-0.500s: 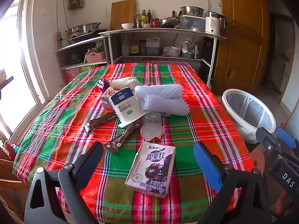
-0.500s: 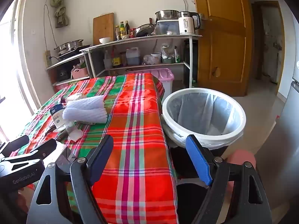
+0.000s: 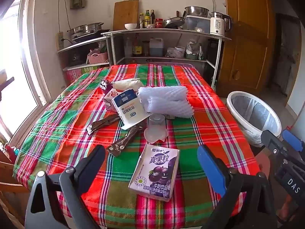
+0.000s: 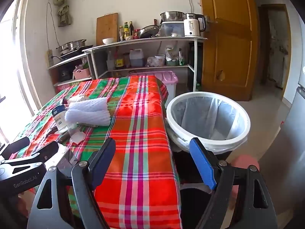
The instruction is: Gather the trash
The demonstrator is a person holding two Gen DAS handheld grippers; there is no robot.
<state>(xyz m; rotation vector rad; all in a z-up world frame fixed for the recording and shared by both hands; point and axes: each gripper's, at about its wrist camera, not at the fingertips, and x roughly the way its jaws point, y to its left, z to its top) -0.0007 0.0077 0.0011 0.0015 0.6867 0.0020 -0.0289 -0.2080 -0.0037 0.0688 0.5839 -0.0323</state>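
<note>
Trash lies on the plaid table (image 3: pixel 200 103): a purple drink carton (image 3: pixel 155 171) nearest me, a clear plastic cup (image 3: pixel 156 127) on its side, two brown wrappers (image 3: pixel 124 141), a blue-white milk carton (image 3: pixel 128 106) and white foam netting (image 3: pixel 165 101). My left gripper (image 3: pixel 150 164) is open, its fingers on either side of the purple carton and apart from it. My right gripper (image 4: pixel 152 162) is open and empty over the table's right edge, next to the white lined trash bin (image 4: pixel 207 118). The bin also shows in the left wrist view (image 3: pixel 253 114).
A metal shelf (image 3: pixel 164 32) with pots, bottles and a kettle stands behind the table. A wooden door (image 4: pixel 228 47) is at the right, a window at the left. A pink lidded box (image 4: pixel 167 80) sits on the floor past the table.
Both views are nearly unchanged. The left gripper has shifted very slightly toward the purple carton.
</note>
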